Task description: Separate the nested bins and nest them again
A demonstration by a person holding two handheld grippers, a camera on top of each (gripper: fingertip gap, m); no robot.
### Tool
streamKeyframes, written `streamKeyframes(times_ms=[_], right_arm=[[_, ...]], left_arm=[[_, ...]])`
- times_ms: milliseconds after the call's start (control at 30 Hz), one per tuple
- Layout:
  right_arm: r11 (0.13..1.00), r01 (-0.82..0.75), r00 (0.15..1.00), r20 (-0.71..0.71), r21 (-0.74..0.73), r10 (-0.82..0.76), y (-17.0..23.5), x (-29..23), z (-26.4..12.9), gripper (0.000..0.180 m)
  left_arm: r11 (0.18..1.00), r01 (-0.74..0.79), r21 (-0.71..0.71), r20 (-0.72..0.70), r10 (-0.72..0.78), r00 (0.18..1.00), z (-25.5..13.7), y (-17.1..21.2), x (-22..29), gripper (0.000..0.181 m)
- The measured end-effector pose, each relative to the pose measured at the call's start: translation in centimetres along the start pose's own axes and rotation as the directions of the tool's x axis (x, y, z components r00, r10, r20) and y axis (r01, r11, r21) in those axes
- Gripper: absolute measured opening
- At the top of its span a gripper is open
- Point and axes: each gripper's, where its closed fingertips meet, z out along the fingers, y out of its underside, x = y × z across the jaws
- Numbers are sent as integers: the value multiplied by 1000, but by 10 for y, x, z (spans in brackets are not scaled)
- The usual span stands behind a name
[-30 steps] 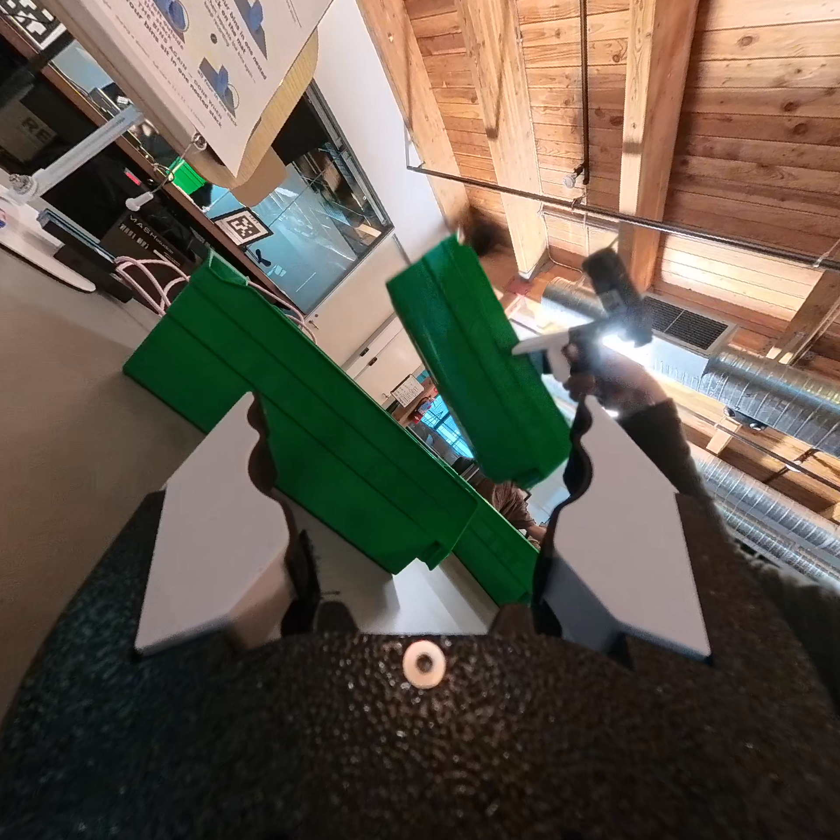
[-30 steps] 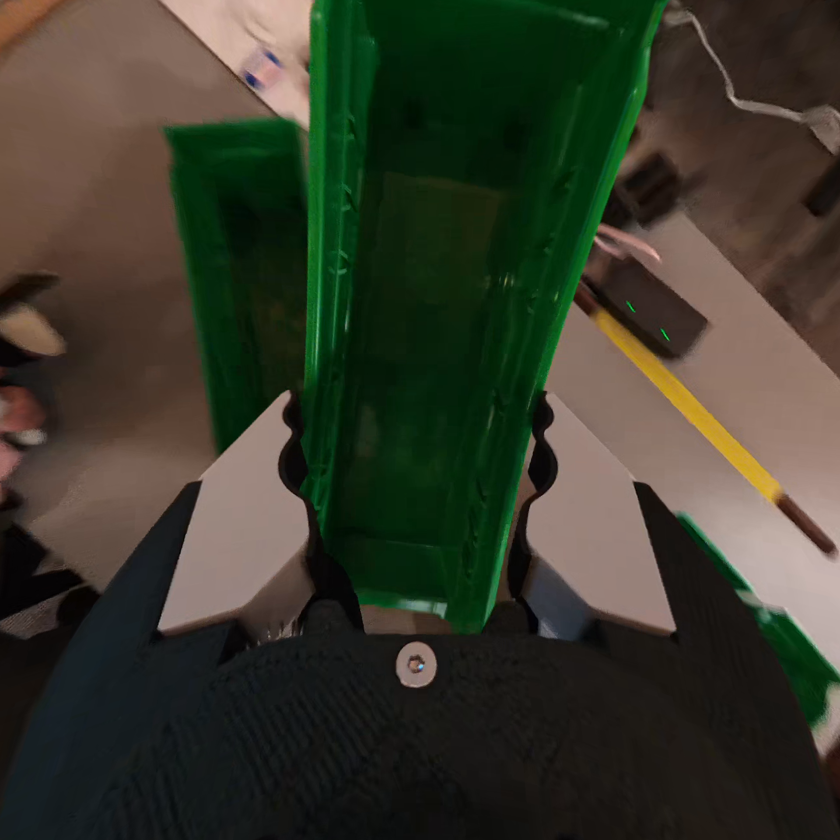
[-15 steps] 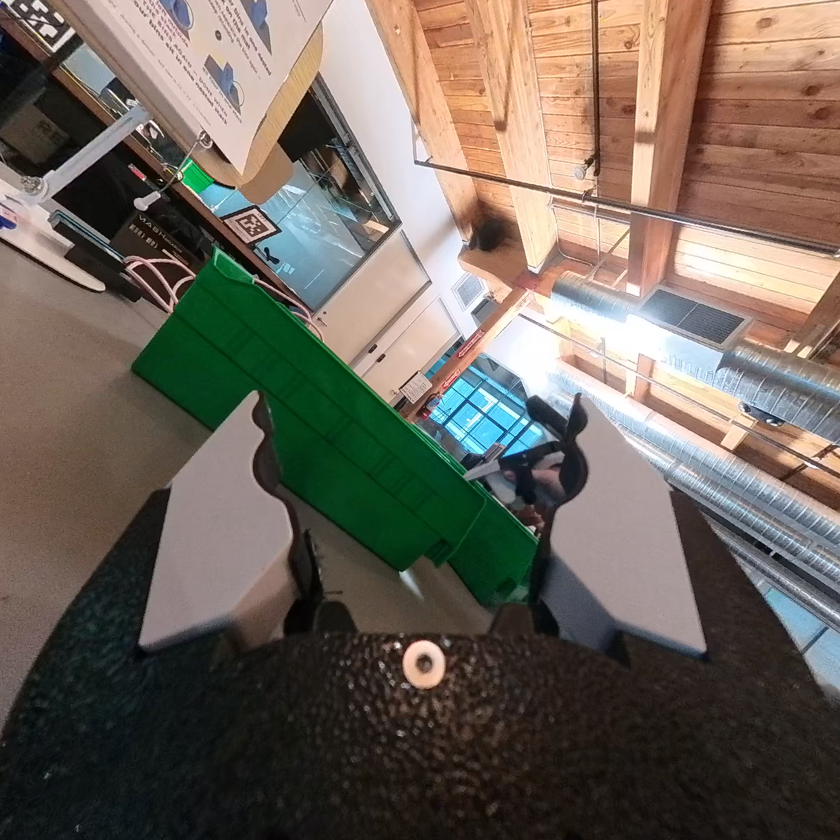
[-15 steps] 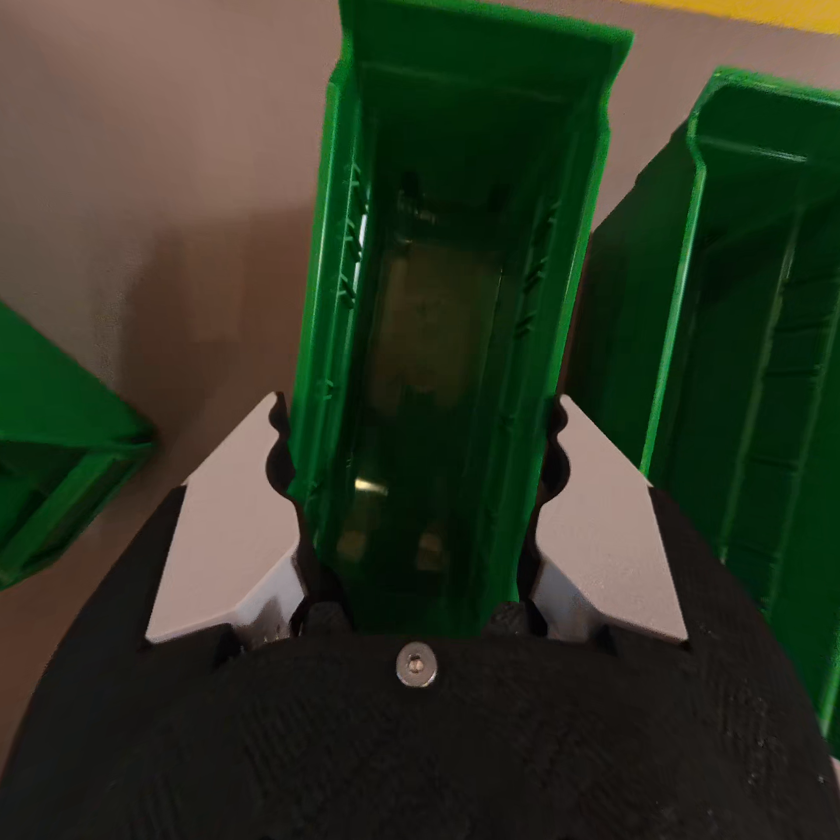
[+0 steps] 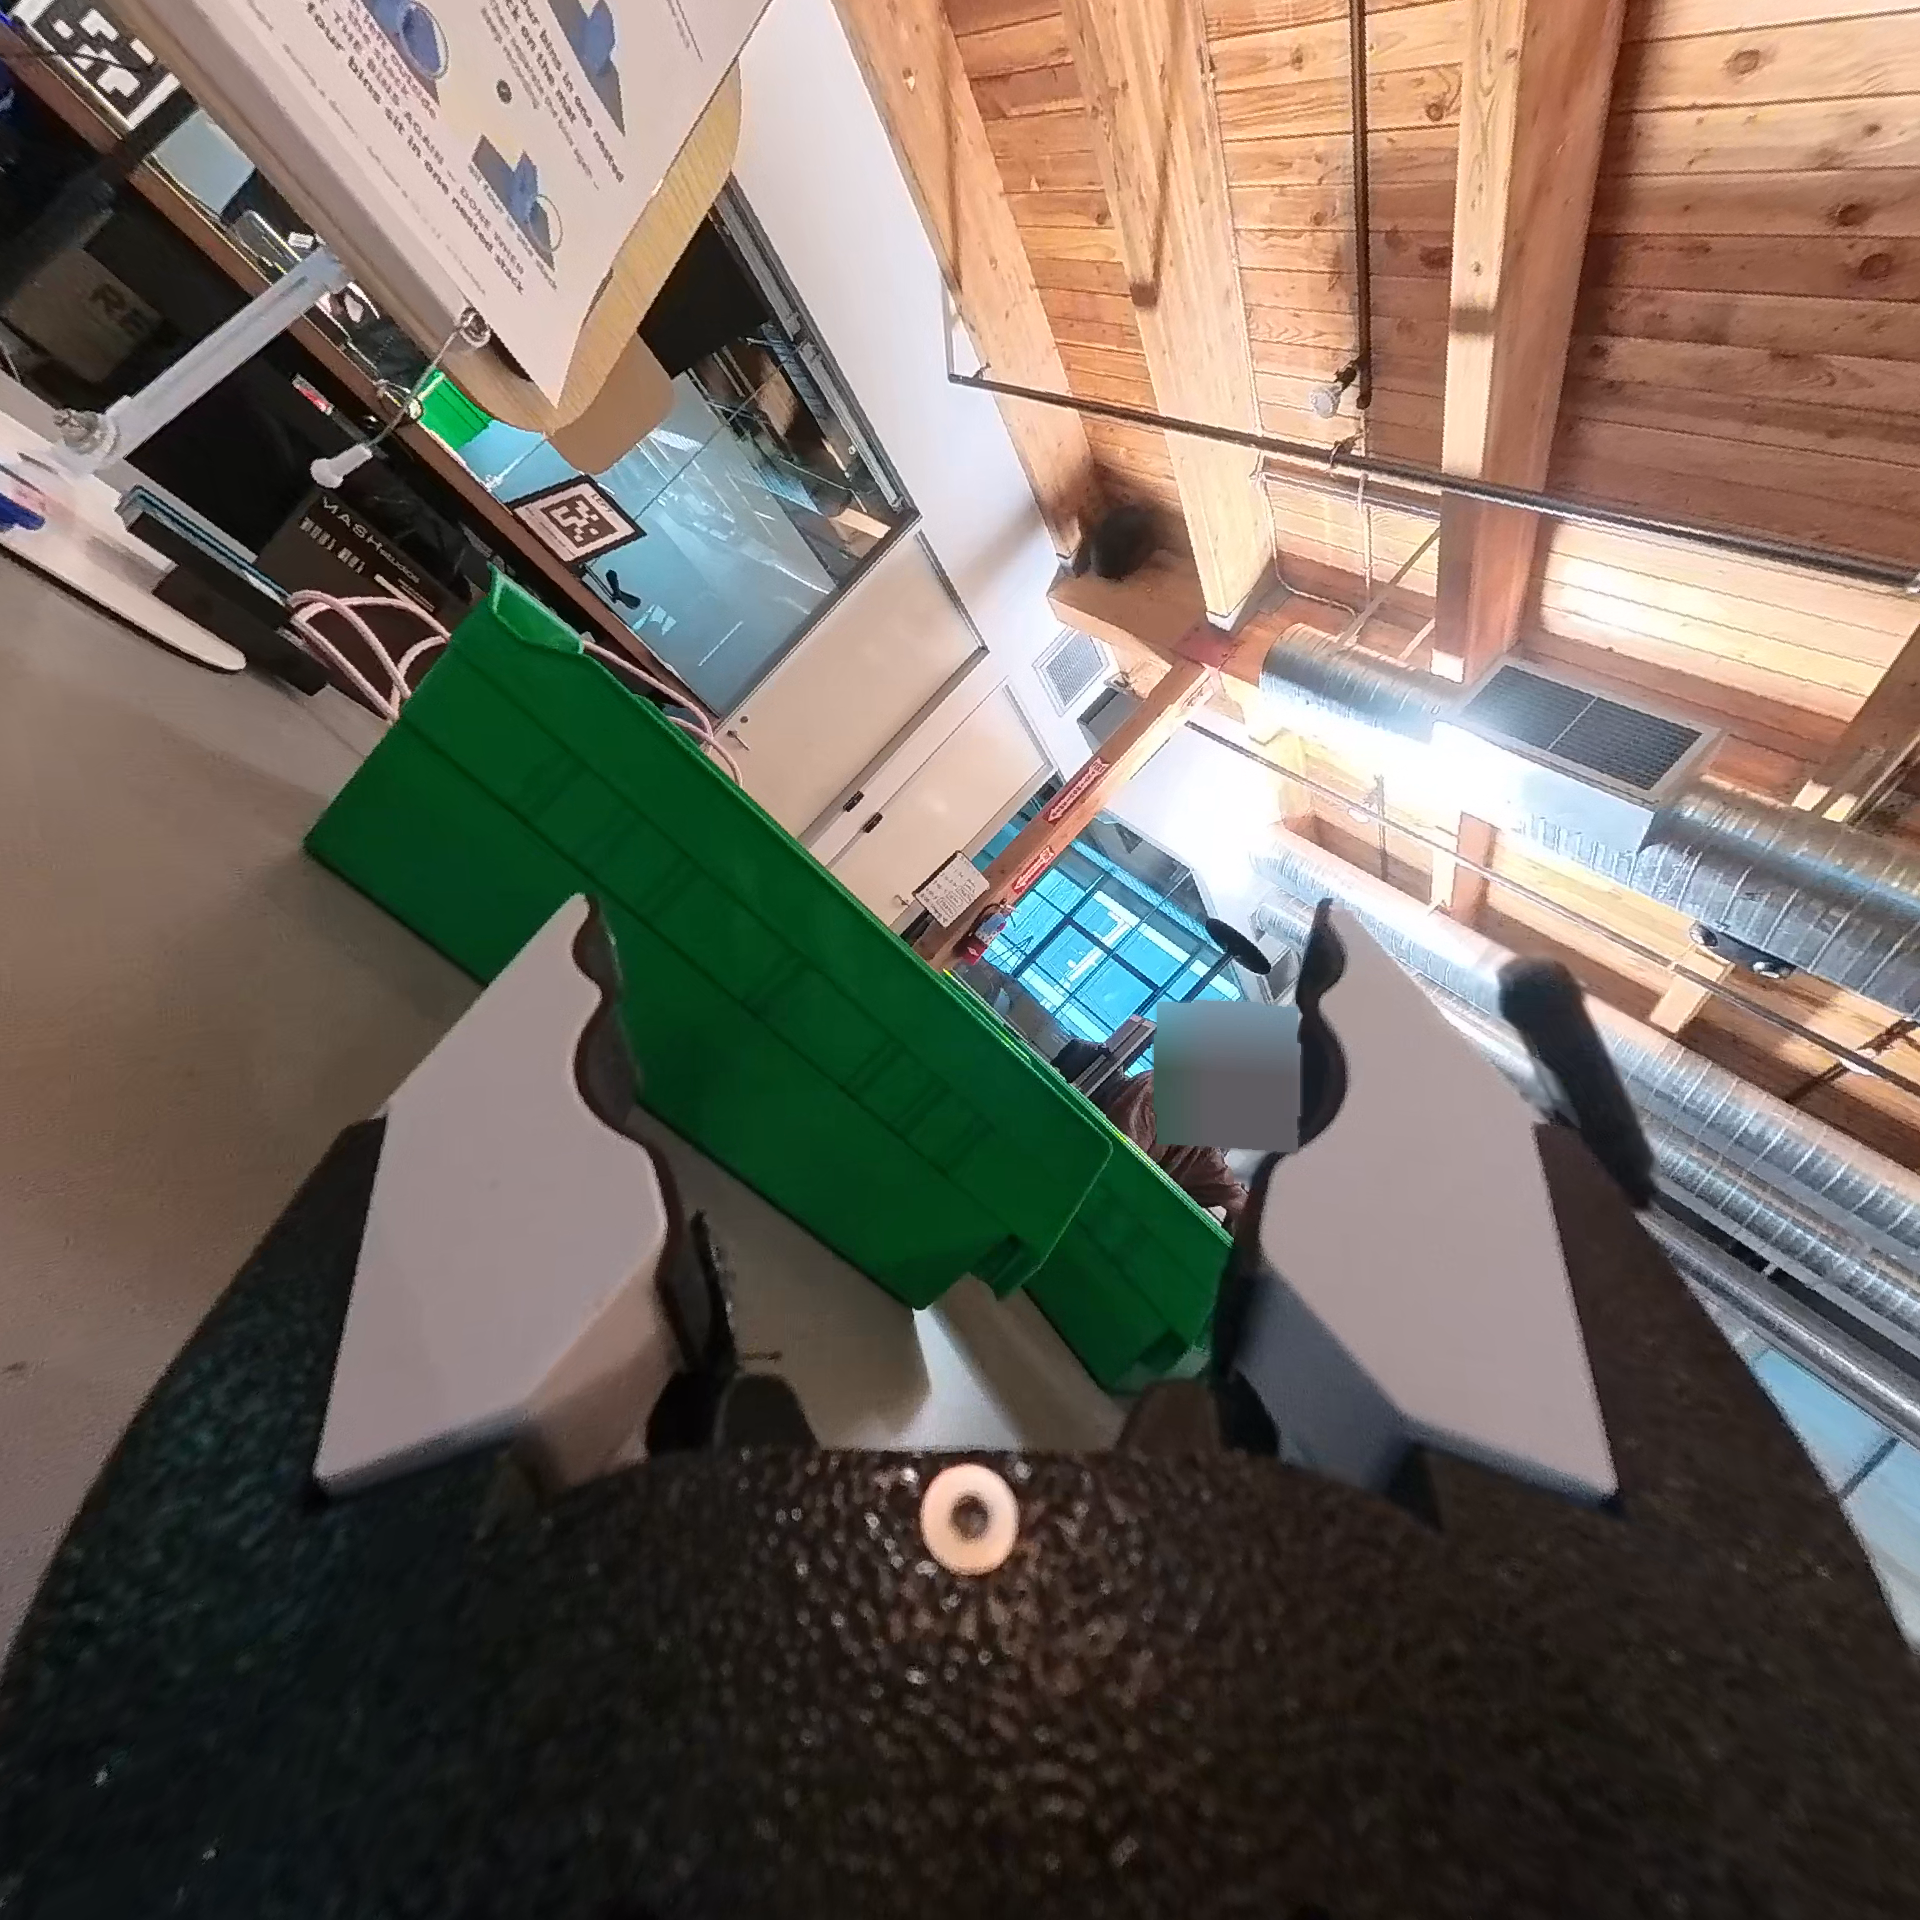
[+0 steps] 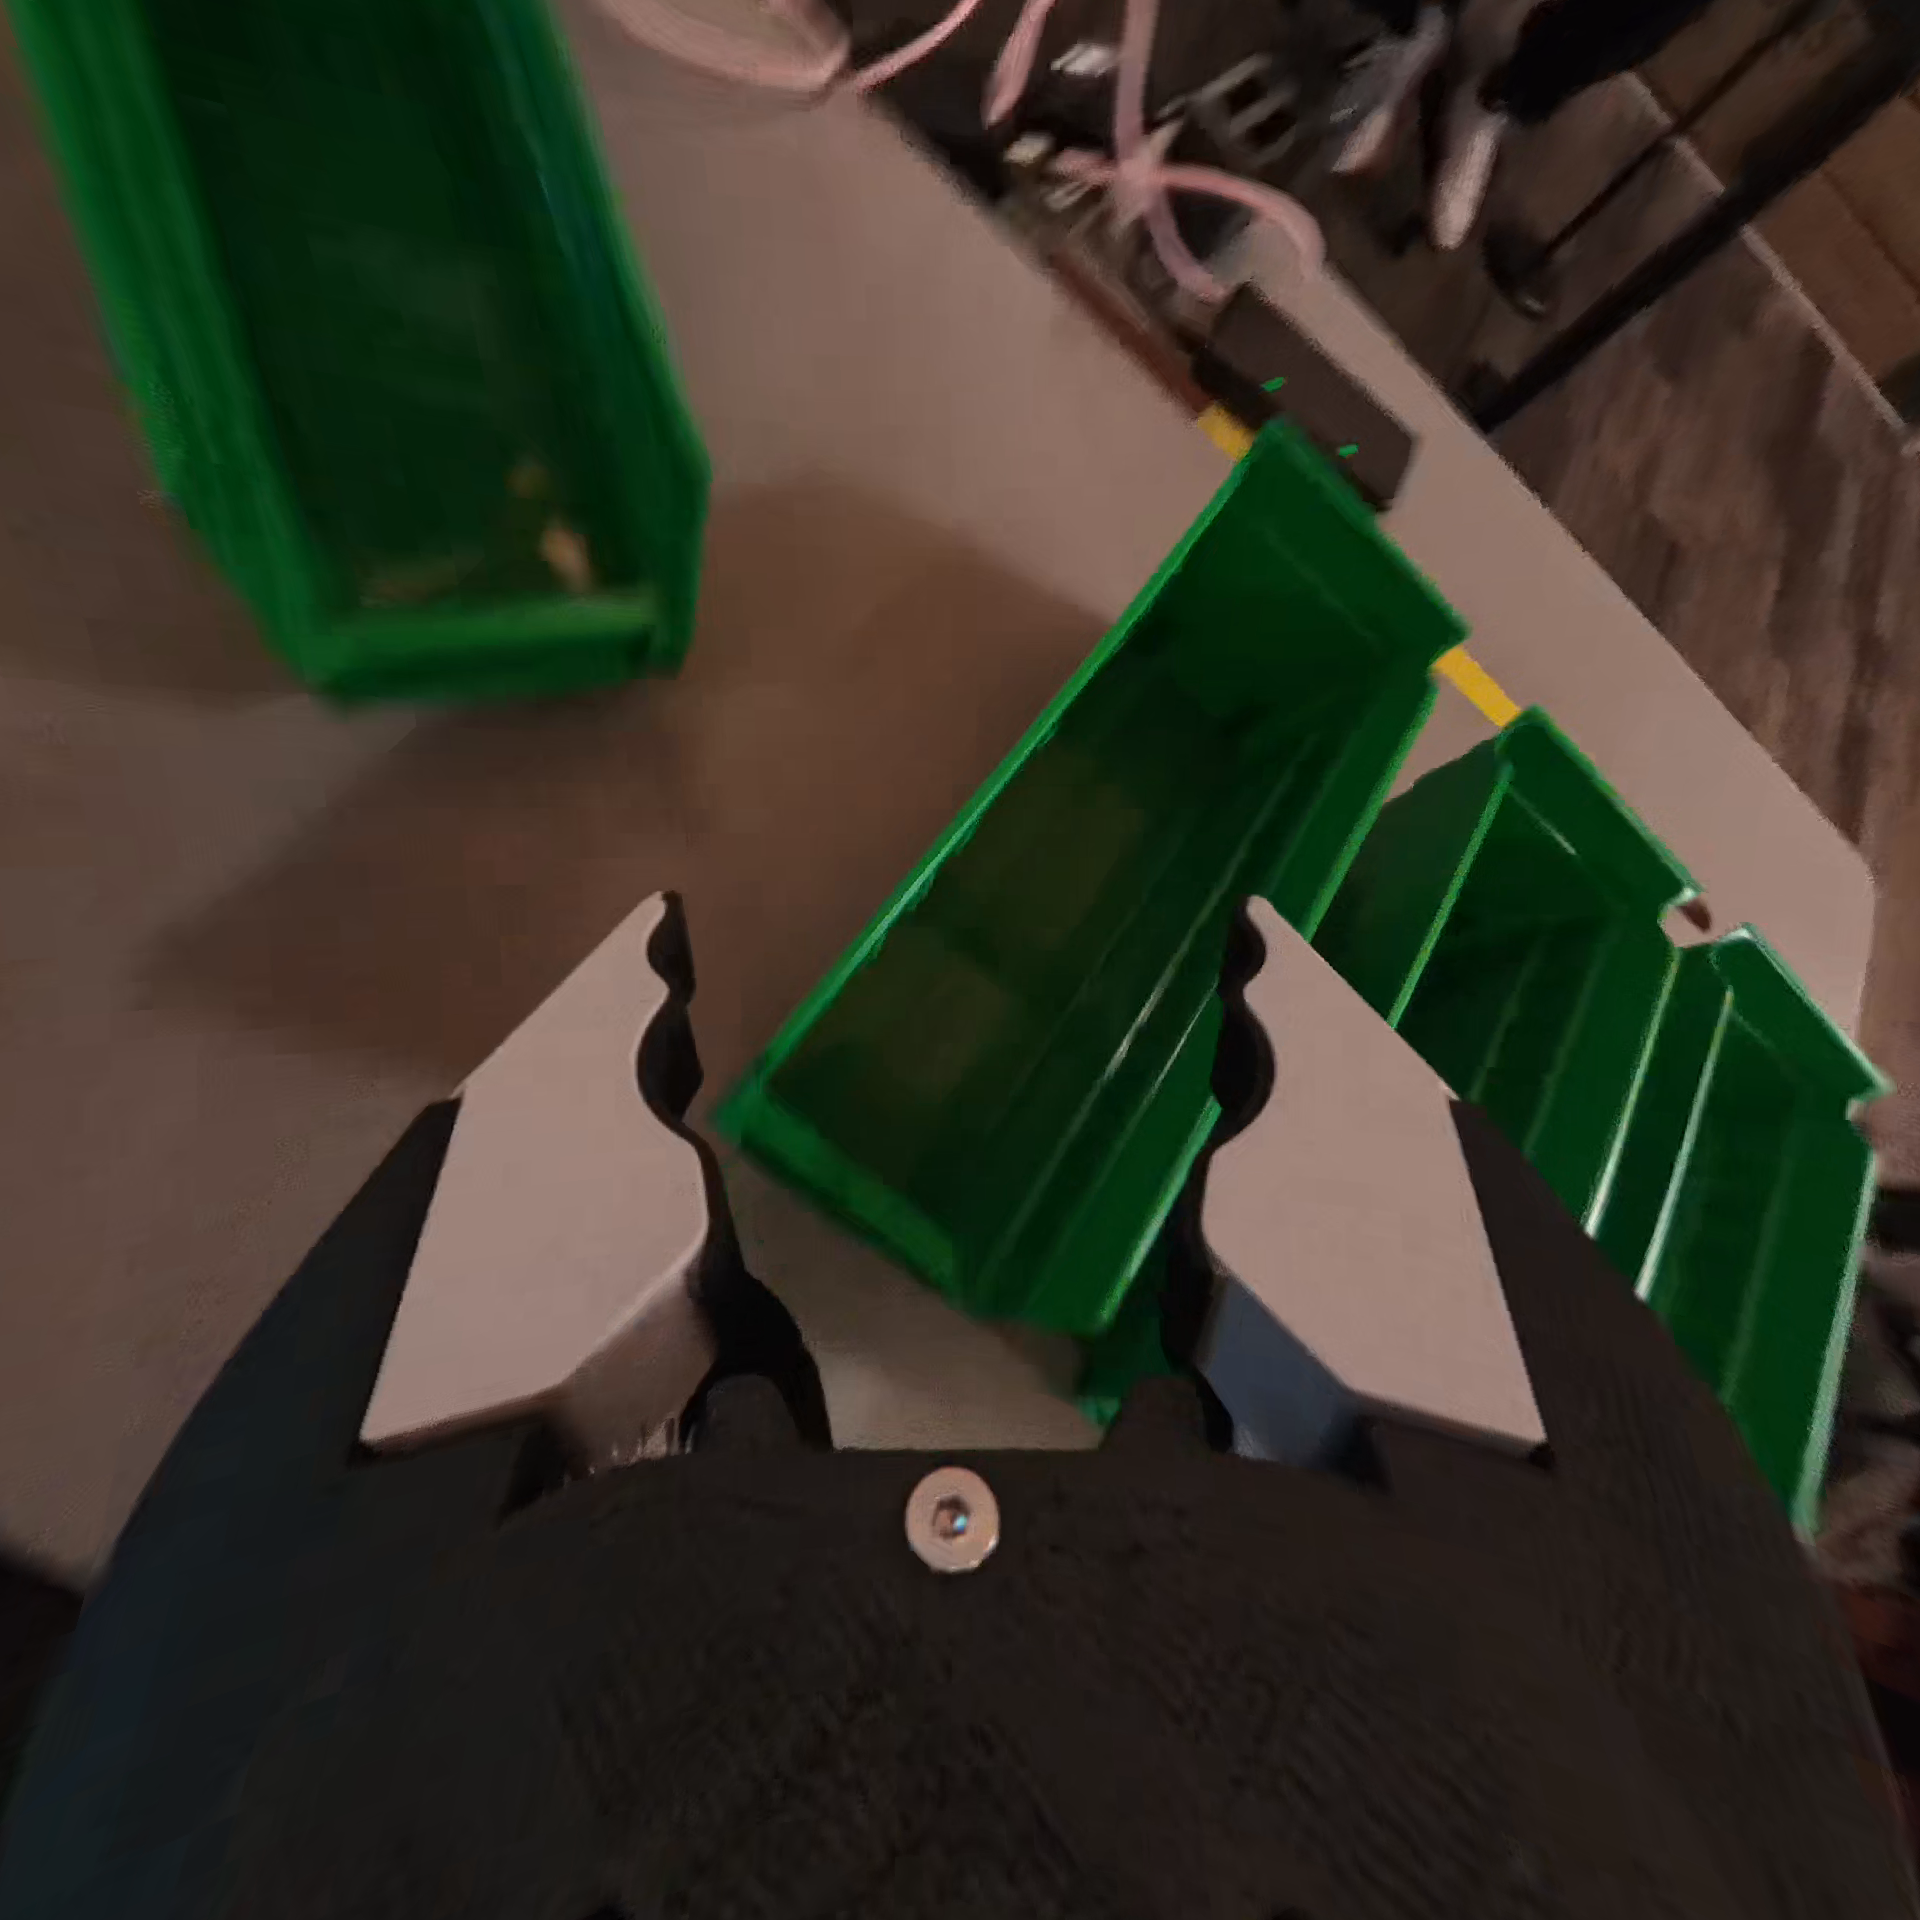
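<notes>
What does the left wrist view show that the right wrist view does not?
Only the left wrist view: the wooden ceiling, ducts, windows and a hanging sign. Only the right wrist view: the open insides of three green bins, one far left, one in the middle, one right. Both: green bins on the grey table, and an open, empty hand-held gripper.

The right tool [image 6: 956, 1049] hangs wide open above the counter [image 6: 416, 935], a narrow green bin [image 6: 1081, 945] lying diagonally between its fingers (untouched), another bin [image 6: 395, 343] upper left, two more [image 6: 1662, 1091] at right.
</notes>
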Motion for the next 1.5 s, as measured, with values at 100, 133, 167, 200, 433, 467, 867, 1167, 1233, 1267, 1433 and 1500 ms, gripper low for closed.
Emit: streamKeyframes(times_ms=[100,133,167,200,433,467,867,1167,1233,1267,1433,1500], right_arm=[[955,268,962,99,-128,-256,54,-29,-12,92],[923,346,935,136,-170,-326,73,-36,-9,92],[888,409,910,174,-211,-378,91,-40,-4,92],[853,461,884,207,-245,-419,108,-42,3,93],[756,591,806,174,-283,-565,132,-28,45,62],[743,601,798,171,-294,-577,131,-25,48,59],[552,813,580,186,-185,-793,88,-28,39,24],[276,937,284,-7,214,-959,-22,-63,6,25],[177,940,195,-34,292,-980,-39,-79,6,25],[133,937,154,-38,323,-987,-45,-86,7,25],[8,903,9,-1,429,-1000,-61,-110,24,24],[-34,906,-40,7,422,-999,-62,-112,36,24]], left_arm=[[1000,-3,-6,4,3,1000,1,1,-1,126],[1000,-4,-7,5,4,1000,1,1,-1,126],[1000,-5,-7,8,5,1000,1,1,-1,126],[1000,-6,-7,10,6,1000,1,1,-1,126],[1000,-7,-4,13,7,1000,1,1,-2,126],[1000,-6,-4,13,6,1000,1,1,-2,126],[1000,8,4,3,-8,1000,0,-1,-1,126],[1000,14,10,-9,-14,1000,-1,-1,0,126],[1000,18,20,-10,-17,1000,-2,-3,1,127],[999,19,25,-10,-19,1000,-2,-4,0,126],[997,-18,77,41,15,999,-7,-13,-5,129],[996,-23,90,46,19,999,-8,-15,-5,128]])
